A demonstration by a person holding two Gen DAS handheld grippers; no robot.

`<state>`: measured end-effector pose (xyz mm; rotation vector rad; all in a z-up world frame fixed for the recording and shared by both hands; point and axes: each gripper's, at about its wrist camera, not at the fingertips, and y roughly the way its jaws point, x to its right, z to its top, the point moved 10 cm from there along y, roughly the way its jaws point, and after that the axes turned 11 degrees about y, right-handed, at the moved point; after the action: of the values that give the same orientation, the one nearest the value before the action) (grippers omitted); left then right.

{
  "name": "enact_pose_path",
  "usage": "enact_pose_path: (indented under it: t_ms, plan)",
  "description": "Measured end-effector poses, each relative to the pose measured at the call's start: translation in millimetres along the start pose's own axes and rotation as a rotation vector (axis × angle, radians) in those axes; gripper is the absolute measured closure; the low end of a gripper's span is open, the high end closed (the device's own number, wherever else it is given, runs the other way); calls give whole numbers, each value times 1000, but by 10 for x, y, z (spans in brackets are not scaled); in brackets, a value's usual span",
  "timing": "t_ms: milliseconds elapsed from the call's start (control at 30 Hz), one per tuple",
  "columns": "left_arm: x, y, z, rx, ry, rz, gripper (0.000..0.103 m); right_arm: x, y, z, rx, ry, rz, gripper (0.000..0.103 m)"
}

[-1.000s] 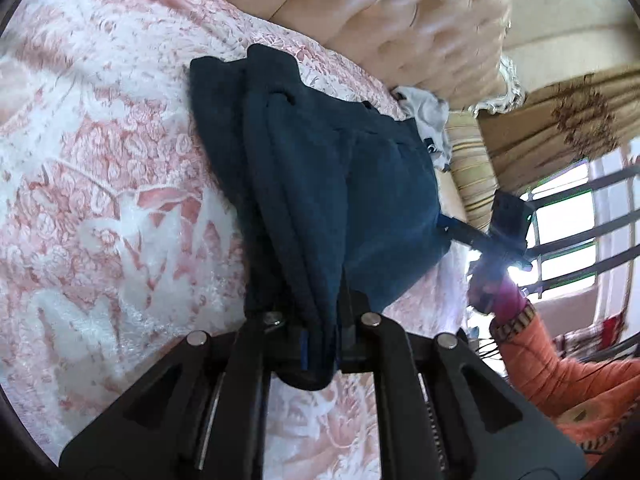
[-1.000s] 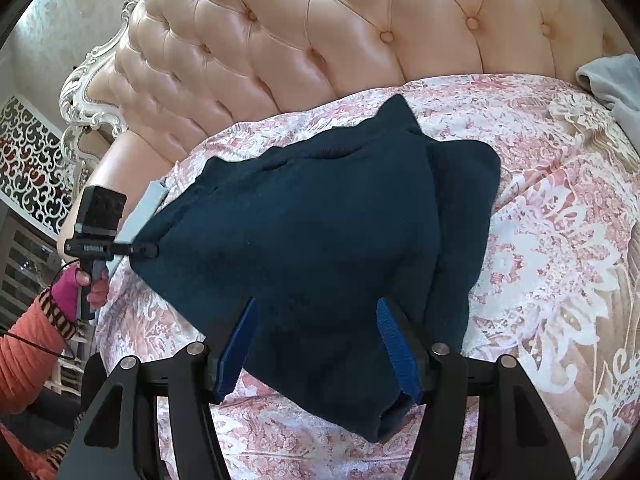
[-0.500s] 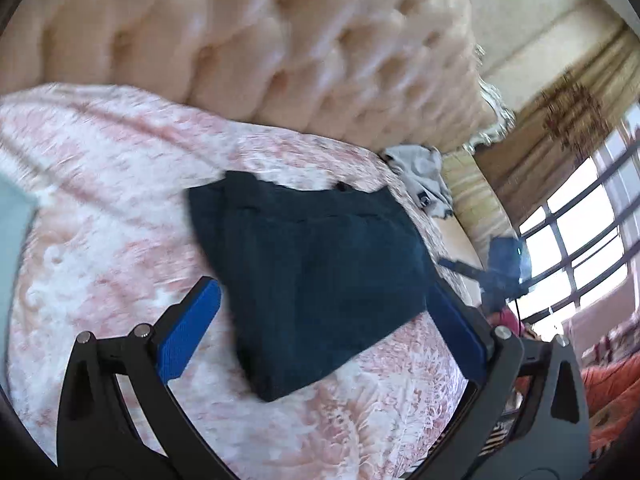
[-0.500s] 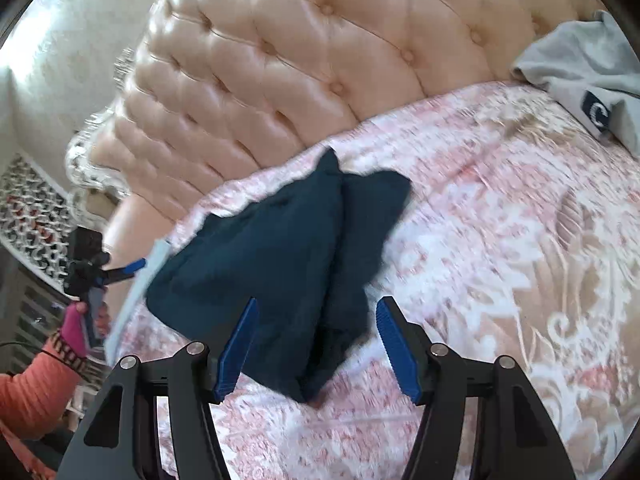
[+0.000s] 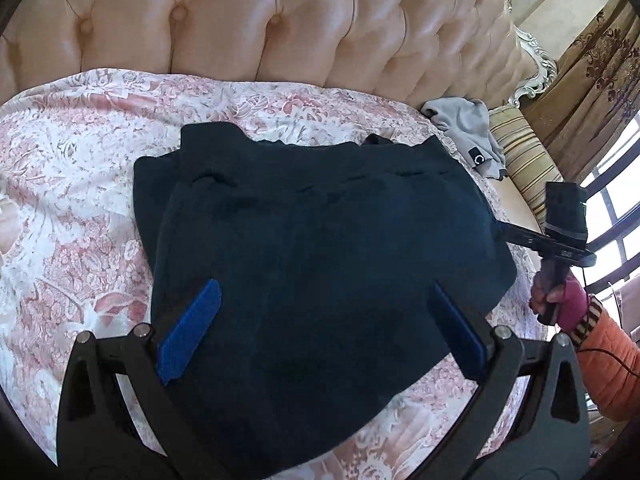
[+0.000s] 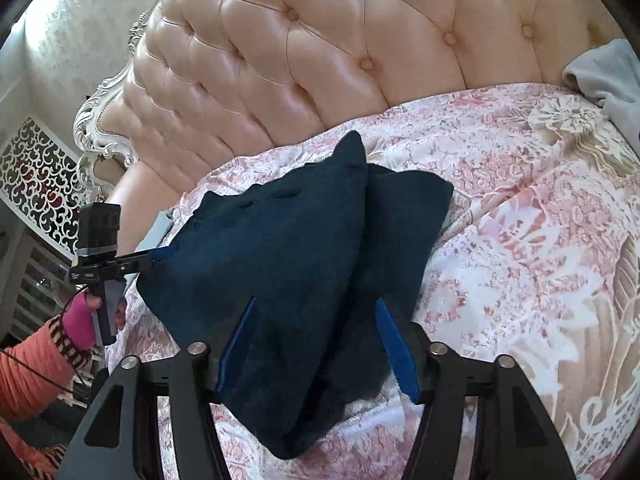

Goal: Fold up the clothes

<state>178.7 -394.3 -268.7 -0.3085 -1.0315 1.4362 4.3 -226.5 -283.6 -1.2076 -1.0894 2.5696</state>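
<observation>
on the floral bedspread, near the headboard, the dark blue garment lies folded. left gripper gapes wide, right gripper half spread, both empty. judged best next: grasp one edge squarely, both layers together.

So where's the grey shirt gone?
The grey shirt lies crumpled at the head of the bed, against the tufted headboard, up and to the right of the dark blue garment in the left wrist view.

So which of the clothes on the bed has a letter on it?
The grey garment by the headboard; it has a black patch with a white C. The dark blue garment is plain.
</observation>
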Motion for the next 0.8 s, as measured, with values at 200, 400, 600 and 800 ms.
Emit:
enact_pose_path:
  t_ms: [200,400,600,800]
  plan:
    - [-7,8,-8,-9,23,15,0,-257,-95,-141,-27,-93,11,56]
    - [-13,6,8,1,22,47,0,13,-87,-182,-19,-17,-59,88]
    - [-34,-347,465,142,29,137,0,-126,-326,267,106,-71,-204,82]
    - [35,340,654,-37,125,188,0,-553,535,497,-77,-347,-291,76]
